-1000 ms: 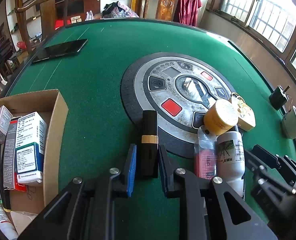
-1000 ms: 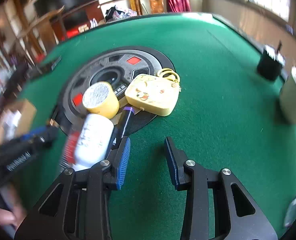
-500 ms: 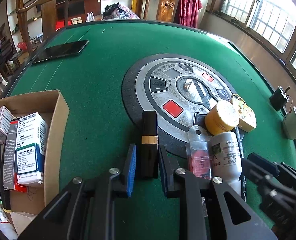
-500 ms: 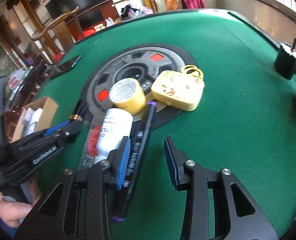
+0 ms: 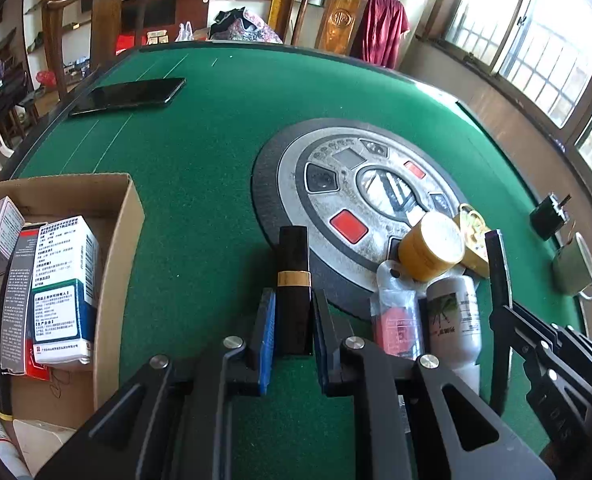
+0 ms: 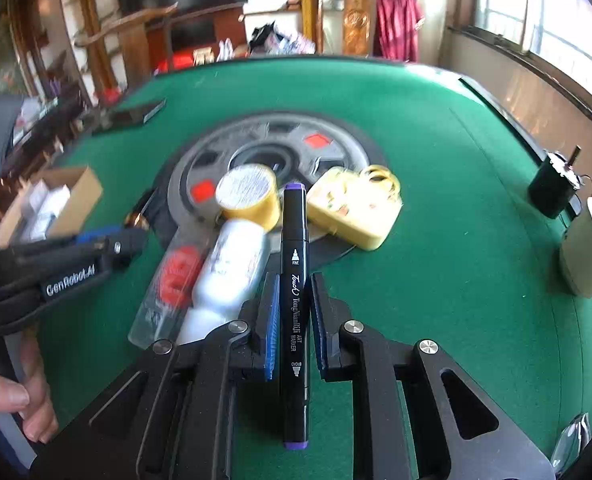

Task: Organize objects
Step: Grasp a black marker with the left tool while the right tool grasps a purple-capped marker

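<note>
**Both claws loaded: marker & lipstick**

Right gripper (image 6: 292, 316) has just been closing, now clenched mid-barrel on the black purple-capped art marker (image 6: 294, 276), just above the green felt table (image 6: 435, 152). Left gripper (image 5: 292, 330) grasps the black gold-banded lipstick tube (image 5: 294, 280). Both look light, stiff, slick plastic; likely to pivot if gripped off-centre. Cardboard box (image 5: 118, 256) is near, on the left.

The right tool (image 6: 292, 320) has just closed onto the black marker (image 6: 294, 280), which now sits lifted between its pads, clear of the white bottle (image 6: 232, 268).
</note>
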Motion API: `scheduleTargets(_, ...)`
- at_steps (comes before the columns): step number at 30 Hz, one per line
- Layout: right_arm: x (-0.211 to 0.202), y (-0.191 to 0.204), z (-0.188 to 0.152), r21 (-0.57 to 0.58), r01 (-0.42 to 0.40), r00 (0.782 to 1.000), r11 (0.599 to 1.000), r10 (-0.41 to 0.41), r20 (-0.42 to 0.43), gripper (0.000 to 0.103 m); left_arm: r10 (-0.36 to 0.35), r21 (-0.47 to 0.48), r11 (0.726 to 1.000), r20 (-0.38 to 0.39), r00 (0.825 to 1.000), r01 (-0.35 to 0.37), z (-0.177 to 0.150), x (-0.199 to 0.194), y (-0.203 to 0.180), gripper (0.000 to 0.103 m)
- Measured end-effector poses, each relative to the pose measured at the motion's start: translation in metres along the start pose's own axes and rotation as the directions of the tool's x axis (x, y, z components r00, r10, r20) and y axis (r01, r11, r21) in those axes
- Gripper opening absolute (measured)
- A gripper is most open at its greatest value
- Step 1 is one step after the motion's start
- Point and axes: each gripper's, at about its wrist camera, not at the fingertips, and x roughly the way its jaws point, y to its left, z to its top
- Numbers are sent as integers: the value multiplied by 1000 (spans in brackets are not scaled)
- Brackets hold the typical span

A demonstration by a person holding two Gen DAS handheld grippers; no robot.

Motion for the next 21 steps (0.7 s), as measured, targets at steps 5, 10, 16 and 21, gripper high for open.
scheduleTargets(5,-4,-8,4,61,-45,999,997,44,17,14,-24,-9,1000,7,1000,25,-1,-4,-2,16)
scheduleTargets(10,-8,-4,4,67,-68,997,995,66,31,14,-29,-10,1000,25,999,29,-1,-9,-4,16)
scheduleTargets(16,-14,0,3,70,-97,994,993,93,56,14,-40,-9,999,52,998,41,-1,-18,-4,16)
scheduleTargets(21,-17,2,3,64,-111,992,992,107,72,14,-50,0,999,68,996,50,-2,-22,-6,16)
